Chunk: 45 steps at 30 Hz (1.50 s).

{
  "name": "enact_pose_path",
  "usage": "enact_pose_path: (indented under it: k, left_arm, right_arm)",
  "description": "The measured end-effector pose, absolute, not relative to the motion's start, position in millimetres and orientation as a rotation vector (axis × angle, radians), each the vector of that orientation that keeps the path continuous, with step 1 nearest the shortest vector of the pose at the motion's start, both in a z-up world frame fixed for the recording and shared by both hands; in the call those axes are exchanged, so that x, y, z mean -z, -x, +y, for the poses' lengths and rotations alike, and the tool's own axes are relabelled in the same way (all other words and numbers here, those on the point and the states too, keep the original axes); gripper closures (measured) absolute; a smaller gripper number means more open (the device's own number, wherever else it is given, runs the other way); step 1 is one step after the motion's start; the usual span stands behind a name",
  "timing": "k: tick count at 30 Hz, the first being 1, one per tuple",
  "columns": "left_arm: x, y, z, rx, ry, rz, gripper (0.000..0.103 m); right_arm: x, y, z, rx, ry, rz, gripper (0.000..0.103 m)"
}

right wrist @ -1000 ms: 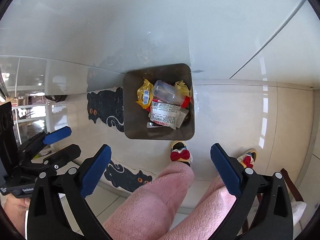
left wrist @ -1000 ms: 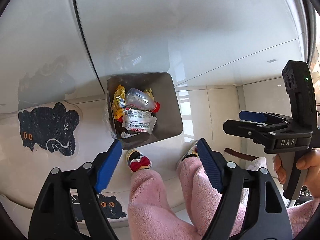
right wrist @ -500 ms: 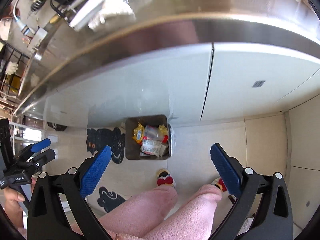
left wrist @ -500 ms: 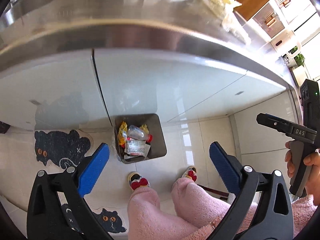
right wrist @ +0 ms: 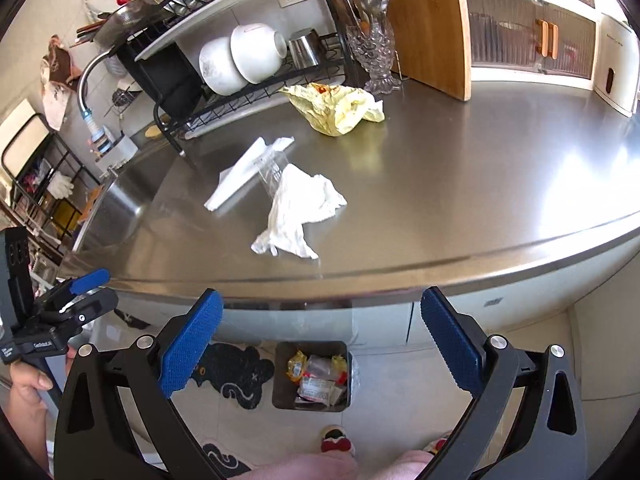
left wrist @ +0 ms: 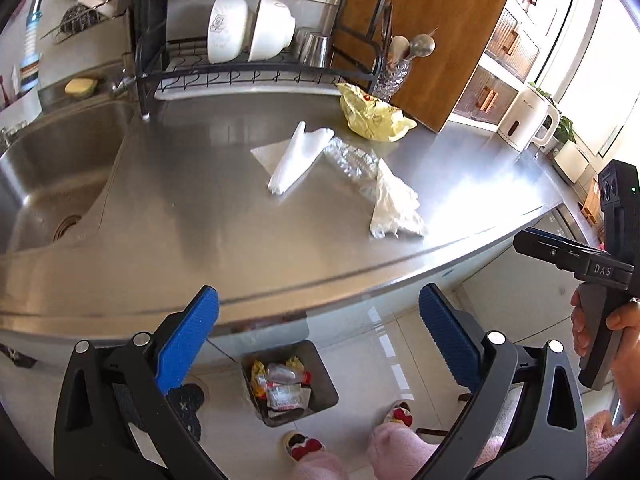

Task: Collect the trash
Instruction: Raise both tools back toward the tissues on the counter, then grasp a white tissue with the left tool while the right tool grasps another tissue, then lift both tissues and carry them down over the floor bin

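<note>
Both grippers, left (left wrist: 318,334) and right (right wrist: 322,334), gape empty above the trash bin (left wrist: 326,376); next likely target: the crumpled tissue (right wrist: 298,210) on the counter (right wrist: 460,184) beyond.

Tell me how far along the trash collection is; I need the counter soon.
Done: the bin on the floor already holds wrappers and a small bottle. In hand: nothing; the left gripper and right gripper hang before the counter edge, jaws wide and empty. Left on the steel counter: a crumpled white tissue, a clear plastic cup, a folded white napkin and a yellow wrapper.
</note>
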State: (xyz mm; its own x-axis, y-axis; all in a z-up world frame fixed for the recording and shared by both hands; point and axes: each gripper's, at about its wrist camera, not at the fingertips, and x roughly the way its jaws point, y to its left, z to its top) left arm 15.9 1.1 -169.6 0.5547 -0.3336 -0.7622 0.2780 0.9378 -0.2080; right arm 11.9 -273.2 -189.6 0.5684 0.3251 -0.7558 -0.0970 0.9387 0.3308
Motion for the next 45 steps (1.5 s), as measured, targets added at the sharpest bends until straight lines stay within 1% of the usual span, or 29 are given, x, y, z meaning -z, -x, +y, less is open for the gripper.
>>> enact_pose_path:
  k: [1, 4, 5, 6, 7, 8, 9, 11, 14, 18, 21, 23, 24, 25, 26, 27, 29, 30, 31, 32, 33, 35, 39, 45]
  left_arm:
    - [167.4, -25.0, 1.2, 0.367, 0.063, 0.908, 0.008]
    - [164.2, -53.3, 4.8, 0.391, 0.078, 0.895, 0.009]
    - [164.4, -63.7, 4.9, 0.395, 0.074, 0.890, 0.011]
    - [165.5, -72.9, 4.3, 0.398, 0.064, 0.888, 0.013]
    - [166.8, -84.2, 2.5, 0.402, 0.050, 0.892, 0.018]
    - [168.7, -94.4, 1.0, 0.407, 0.037, 0.900, 0.023]
    - [171.8, -105.4, 0.2, 0.413, 0.028, 0.916, 0.024]
    - [178.7, -122.7, -4.0, 0.418, 0.006, 0.938, 0.030]
    - [190.4, -141.4, -16.7, 0.447, -0.046, 0.967, 0.035]
    - [204.6, -157.6, -35.3, 0.465, -0.133, 0.983, 0.038]
    - [213.8, -169.9, -40.2, 0.475, -0.141, 0.998, 0.040]
    - [220.5, -176.9, -43.1, 0.477, -0.161, 1.020, 0.048]
    - [223.6, -180.2, -44.2, 0.471, -0.174, 1.032, 0.051]
    - [226.7, -182.8, -44.9, 0.465, -0.186, 1.043, 0.058]
    - [229.4, -184.2, -45.7, 0.460, -0.193, 1.052, 0.064]
    - [231.7, -186.1, -45.6, 0.459, -0.192, 1.064, 0.068]
    - [234.7, -188.6, -46.4, 0.462, -0.196, 1.081, 0.082]
    - [235.6, -189.4, -47.4, 0.462, -0.205, 1.083, 0.085]
    - [236.2, -189.4, -48.2, 0.462, -0.216, 1.082, 0.091]
    - [236.2, -189.5, -48.6, 0.461, -0.223, 1.079, 0.097]
    - [236.2, -190.5, -48.4, 0.464, -0.223, 1.080, 0.100]
    - [234.2, -190.9, -46.4, 0.470, -0.211, 1.078, 0.103]
    - [221.1, -187.6, -46.4, 0.463, -0.217, 1.034, 0.103]
    - [177.7, -177.7, -47.7, 0.456, -0.205, 0.944, 0.103]
  right_arm:
    - [188.8, -19.7, -268.9, -0.263, -0.256, 0.933, 0.005]
    - [189.7, -39.6, -250.9, -0.303, -0.224, 0.941, 0.021]
    - [192.2, -48.1, -245.7, -0.311, -0.210, 0.949, 0.023]
    - [194.6, -53.6, -241.6, -0.314, -0.195, 0.960, 0.028]
    - [199.7, -61.9, -237.3, -0.321, -0.186, 0.979, 0.035]
    - [205.2, -67.0, -235.0, -0.332, -0.189, 0.998, 0.039]
    - [212.0, -74.3, -232.7, -0.345, -0.202, 1.023, 0.045]
    - [223.1, -83.1, -229.7, -0.349, -0.217, 1.055, 0.047]
    - [231.7, -93.2, -222.4, -0.340, -0.205, 1.061, 0.049]
    - [238.6, -100.4, -215.5, -0.313, -0.189, 1.067, 0.049]
    - [242.9, -103.5, -211.7, -0.289, -0.168, 1.071, 0.050]
    - [245.9, -103.2, -209.6, -0.282, -0.161, 1.075, 0.054]
    - [247.9, -104.3, -209.2, -0.280, -0.158, 1.079, 0.059]
    - [249.2, -104.1, -208.5, -0.281, -0.153, 1.081, 0.064]
    - [250.8, -103.4, -207.2, -0.282, -0.145, 1.085, 0.066]
    - [251.8, -102.7, -206.3, -0.281, -0.135, 1.082, 0.068]
    - [251.7, -101.7, -205.2, -0.284, -0.114, 1.080, 0.080]
    - [251.9, -102.8, -205.0, -0.291, -0.112, 1.087, 0.089]
    - [251.9, -103.5, -204.7, -0.292, -0.106, 1.091, 0.095]
    - [251.5, -103.9, -205.1, -0.290, -0.106, 1.090, 0.097]
    - [250.3, -104.6, -205.1, -0.293, -0.110, 1.090, 0.098]
    - [243.9, -104.5, -207.1, -0.296, -0.114, 1.067, 0.099]
    - [219.6, -106.2, -215.4, -0.293, -0.127, 1.002, 0.099]
    - [182.2, -109.2, -230.6, -0.288, -0.113, 0.911, 0.099]
